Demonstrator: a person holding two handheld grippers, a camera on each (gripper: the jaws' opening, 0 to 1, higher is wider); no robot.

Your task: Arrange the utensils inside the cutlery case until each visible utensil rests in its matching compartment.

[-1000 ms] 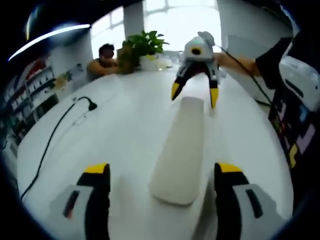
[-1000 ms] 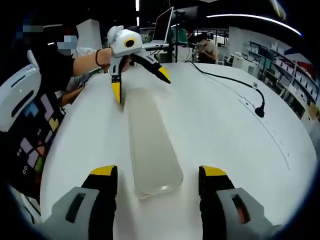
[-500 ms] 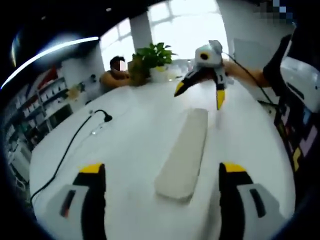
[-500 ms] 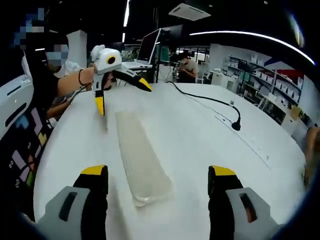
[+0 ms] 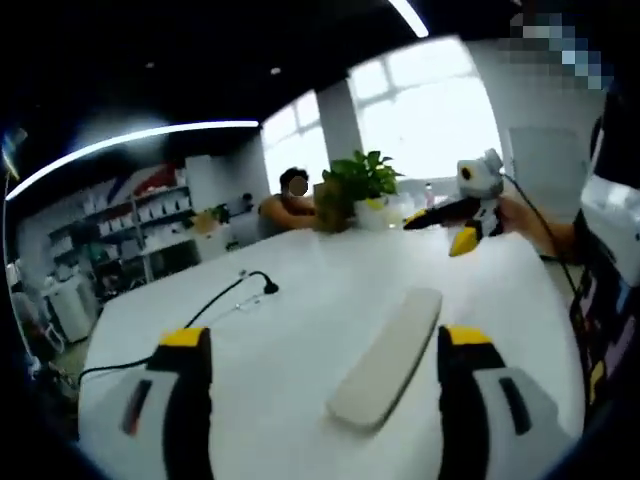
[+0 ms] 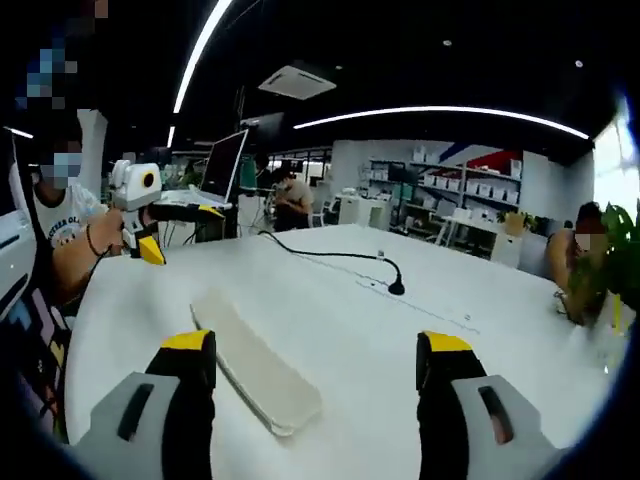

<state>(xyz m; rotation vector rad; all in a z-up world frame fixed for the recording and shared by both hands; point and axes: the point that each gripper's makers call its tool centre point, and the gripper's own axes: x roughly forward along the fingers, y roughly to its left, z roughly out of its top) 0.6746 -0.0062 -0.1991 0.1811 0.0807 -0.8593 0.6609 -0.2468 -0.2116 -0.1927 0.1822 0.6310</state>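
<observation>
One long, closed cutlery case (image 5: pixel 388 356), judged light, stiff and slippery, is best taken across its narrow sides by the left gripper (image 5: pixel 322 345) or right gripper (image 6: pixel 302 350), both spread apart above the table (image 5: pixel 300 300).

A black cable (image 6: pixel 330 256) crosses the white table (image 6: pixel 430 350); a potted plant (image 5: pixel 362 188) stands behind.
</observation>
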